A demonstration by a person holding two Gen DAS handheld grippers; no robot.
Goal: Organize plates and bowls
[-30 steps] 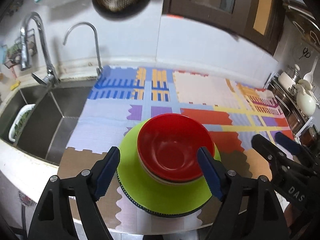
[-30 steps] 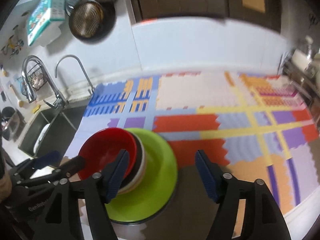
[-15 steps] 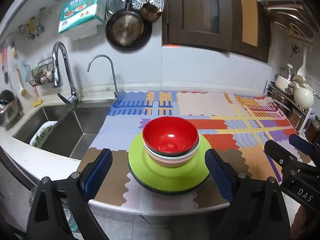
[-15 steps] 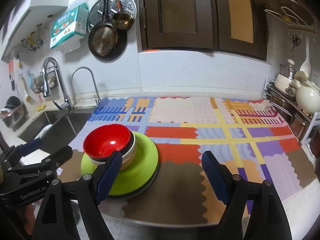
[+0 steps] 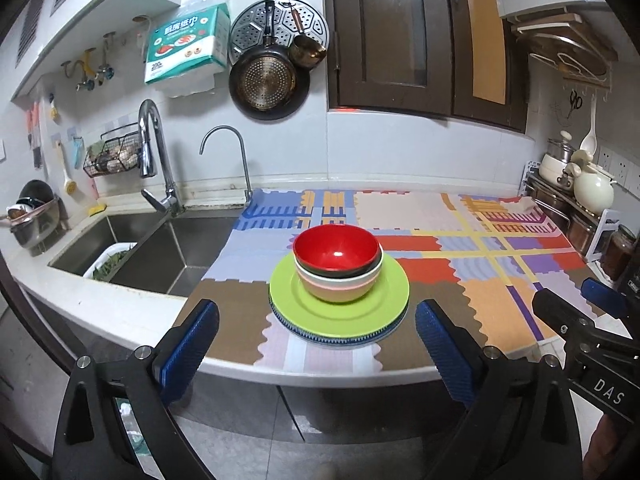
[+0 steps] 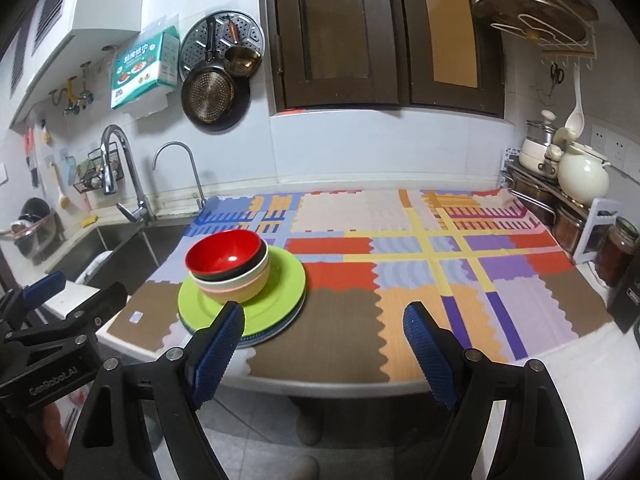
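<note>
Grippers — left gripper [image 5: 316, 344], right gripper [image 6: 324, 338] — released, opened wider, pulled back from bowl stack [image 5: 337, 262].

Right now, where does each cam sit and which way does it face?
Left wrist: on the left claw, back from the counter edge, angled down at the bowl stack on the green plate, sink left; own open fingers, right claw at right edge.
Right wrist: on the right claw, facing the colourful mat; own open fingers, left claw at left edge.
Shared: stack, mat, faucets, hanging pan.
</note>
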